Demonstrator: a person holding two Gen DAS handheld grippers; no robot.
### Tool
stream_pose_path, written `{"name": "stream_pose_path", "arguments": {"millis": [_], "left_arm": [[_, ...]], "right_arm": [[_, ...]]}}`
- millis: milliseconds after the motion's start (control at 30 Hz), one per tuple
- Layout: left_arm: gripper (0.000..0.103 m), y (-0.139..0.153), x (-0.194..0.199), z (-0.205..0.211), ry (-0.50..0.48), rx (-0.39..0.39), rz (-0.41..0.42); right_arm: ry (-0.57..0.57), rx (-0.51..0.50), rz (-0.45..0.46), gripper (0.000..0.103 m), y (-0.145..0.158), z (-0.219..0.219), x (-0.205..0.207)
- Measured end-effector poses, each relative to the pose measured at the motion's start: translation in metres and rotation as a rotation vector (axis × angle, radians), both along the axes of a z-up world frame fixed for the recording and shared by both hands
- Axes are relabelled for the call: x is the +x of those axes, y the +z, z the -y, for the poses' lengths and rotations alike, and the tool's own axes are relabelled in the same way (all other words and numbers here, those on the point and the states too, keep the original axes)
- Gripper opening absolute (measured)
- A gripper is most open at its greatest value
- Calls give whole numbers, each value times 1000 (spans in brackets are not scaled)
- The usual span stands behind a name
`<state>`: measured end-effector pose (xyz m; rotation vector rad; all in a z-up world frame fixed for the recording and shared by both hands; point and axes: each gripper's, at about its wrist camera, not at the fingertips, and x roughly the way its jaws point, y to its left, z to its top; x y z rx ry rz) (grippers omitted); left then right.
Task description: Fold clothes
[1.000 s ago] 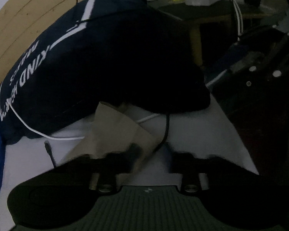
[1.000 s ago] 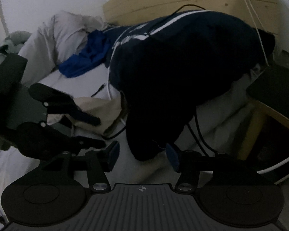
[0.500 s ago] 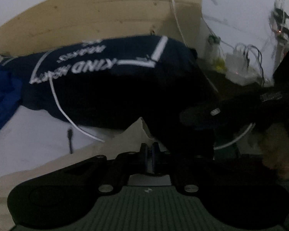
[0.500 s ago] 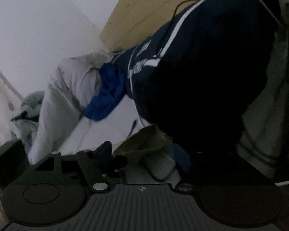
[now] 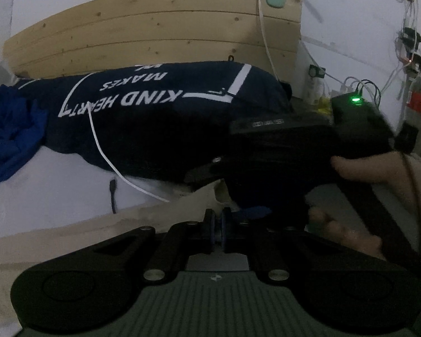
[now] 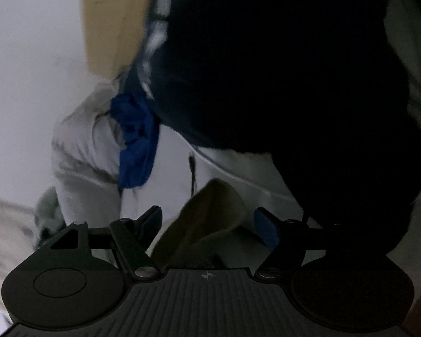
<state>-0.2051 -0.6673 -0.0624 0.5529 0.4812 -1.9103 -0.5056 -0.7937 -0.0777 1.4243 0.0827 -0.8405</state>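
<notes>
The tan cloth [image 5: 165, 210] lies on the white bed [image 5: 56, 185], near its side edge. My left gripper [image 5: 217, 224] pinches its corner tight. My right gripper [image 6: 207, 227] gapes wide, a tan fold between its fingers, untouched.

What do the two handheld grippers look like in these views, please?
The left gripper is black, with linkage arms on silver pivot screws, blue finger pads and a ribbed grey-green base. The right gripper matches it, blue pads included. Its body shows white lettering, a green light and a dark cable.

One beige cloth [image 5: 70, 241], two blue garments [image 5: 160, 118], two cables [image 5: 103, 151].
</notes>
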Motion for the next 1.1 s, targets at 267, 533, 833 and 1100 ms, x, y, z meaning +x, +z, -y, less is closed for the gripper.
{"name": "stream_pose_path", "arguments": {"millis": [267, 533, 833, 1100], "left_arm": [[7, 1, -1, -8, 37, -11, -39], [7, 26, 26, 4, 230, -59, -221], [7, 73, 110, -19, 430, -119, -416], [6, 81, 206, -128, 655, -191, -589]], "right_arm": [[58, -124, -127, 3, 13, 3, 21], [174, -328, -206, 3, 92, 36, 67], [412, -465, -289, 3, 176, 59, 166], [648, -507, -334, 3, 198, -11, 302]]}}
